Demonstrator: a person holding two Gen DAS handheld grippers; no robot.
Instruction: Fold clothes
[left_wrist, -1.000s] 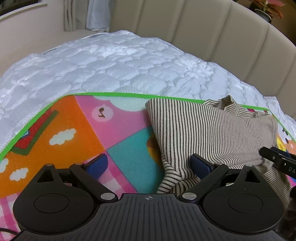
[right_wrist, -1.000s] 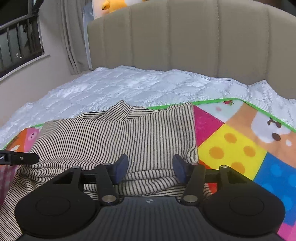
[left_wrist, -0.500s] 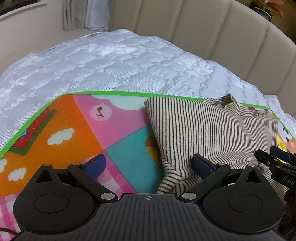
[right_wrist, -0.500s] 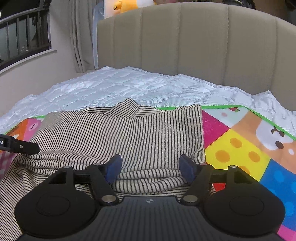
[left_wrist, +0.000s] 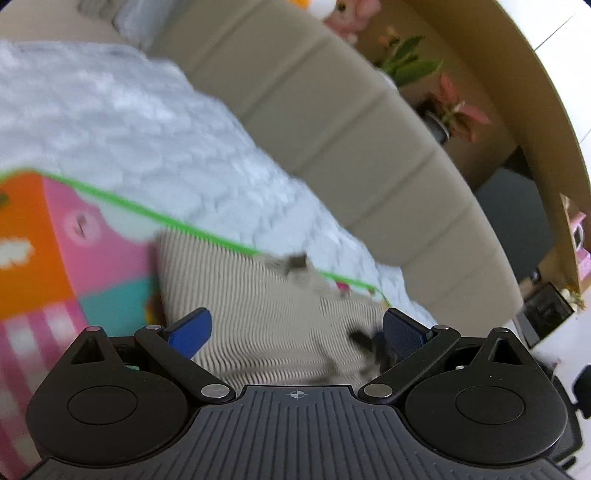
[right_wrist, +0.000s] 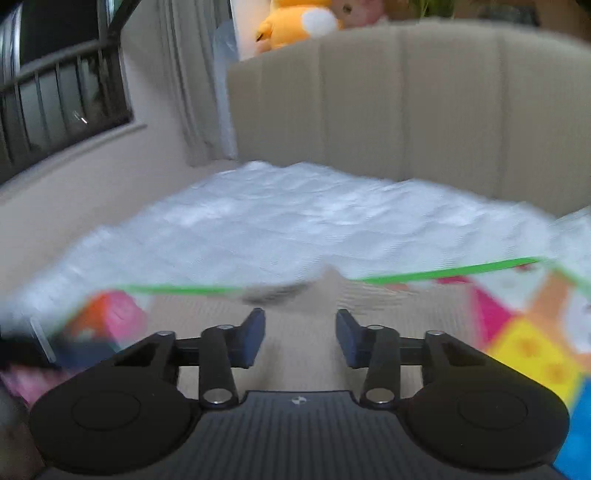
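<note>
A beige, dark-striped top (left_wrist: 266, 314) lies folded on a colourful play mat (left_wrist: 55, 258) on the bed. Both views are motion-blurred. My left gripper (left_wrist: 295, 334) is open wide just above the top's near part, with nothing pinched. A dark blur next to its right finger (left_wrist: 404, 334) is probably the other gripper's tip. In the right wrist view the top (right_wrist: 388, 306) spreads out beyond and below my right gripper (right_wrist: 301, 338). Its jaws are closing with a clear gap, and no cloth is caught between the pads.
A white quilted mattress (right_wrist: 295, 221) stretches beyond the mat's green edge (right_wrist: 461, 271). A beige padded headboard (left_wrist: 351, 129) bounds the bed. Plush toys (right_wrist: 295, 22) sit on top of it, potted plants (left_wrist: 454, 110) stand to its right, and a barred window (right_wrist: 55, 103) is on the left.
The left view has swung and rolled to the right, now taking in the headboard and plants. The right gripper has lifted off the top, and its jaws widened and then narrowed.
</note>
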